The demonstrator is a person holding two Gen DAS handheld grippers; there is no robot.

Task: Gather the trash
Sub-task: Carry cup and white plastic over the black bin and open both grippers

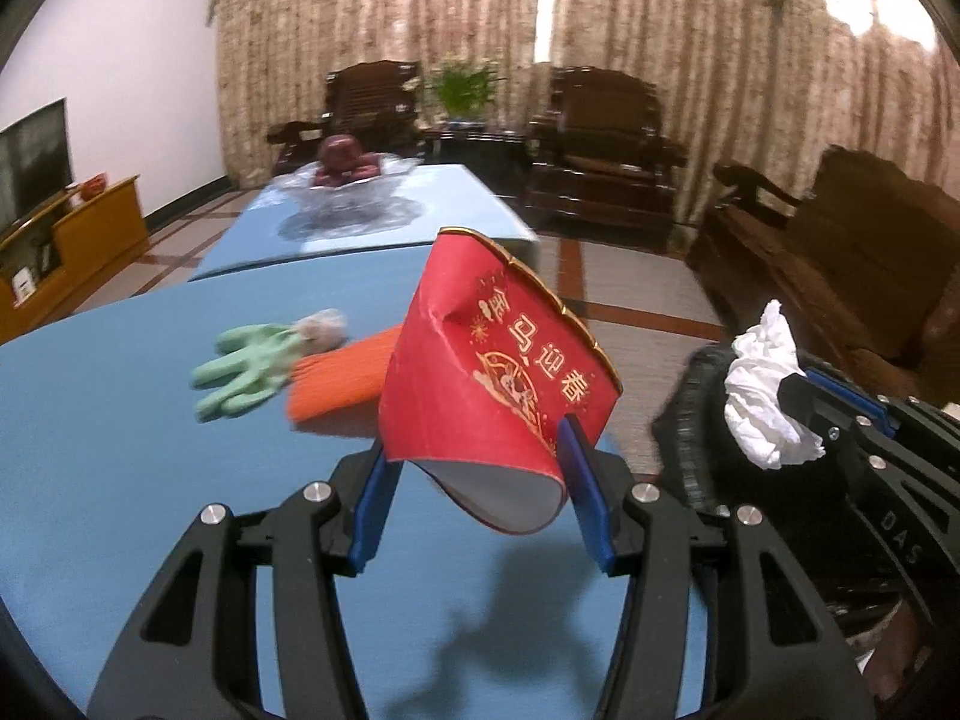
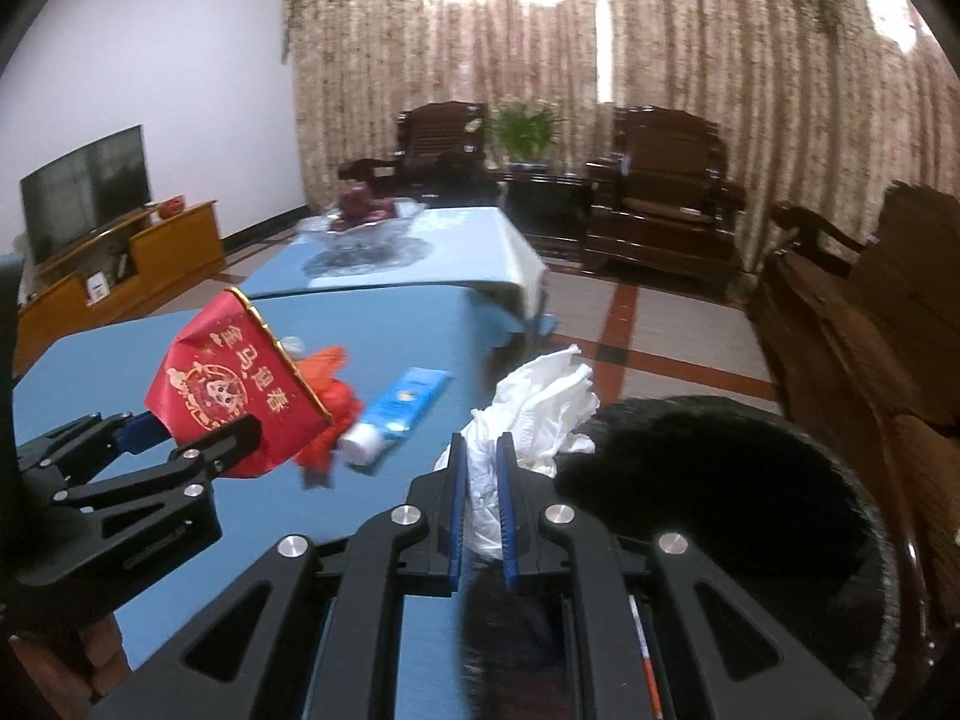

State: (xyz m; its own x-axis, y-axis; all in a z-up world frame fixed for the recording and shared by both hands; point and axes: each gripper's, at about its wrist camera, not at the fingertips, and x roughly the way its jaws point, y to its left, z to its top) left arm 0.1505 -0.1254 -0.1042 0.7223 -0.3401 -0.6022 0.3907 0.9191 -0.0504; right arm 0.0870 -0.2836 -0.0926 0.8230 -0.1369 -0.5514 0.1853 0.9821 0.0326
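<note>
My left gripper (image 1: 474,456) is shut on a crumpled red paper cup (image 1: 492,372) with gold print, held above the blue table (image 1: 120,480); the cup also shows in the right wrist view (image 2: 234,390). My right gripper (image 2: 480,462) is shut on a crumpled white tissue (image 2: 534,408), held at the rim of a black-lined trash bin (image 2: 720,492) beside the table's right edge. The tissue (image 1: 765,396) and bin (image 1: 690,420) also show in the left wrist view.
On the table lie a green glove (image 1: 246,366), an orange item (image 1: 342,378) and a blue and white tube (image 2: 399,405). A second table with a glass bowl (image 2: 366,222) stands behind. Wooden armchairs (image 2: 660,204), a bench (image 2: 870,312) and a TV cabinet (image 2: 120,264) surround.
</note>
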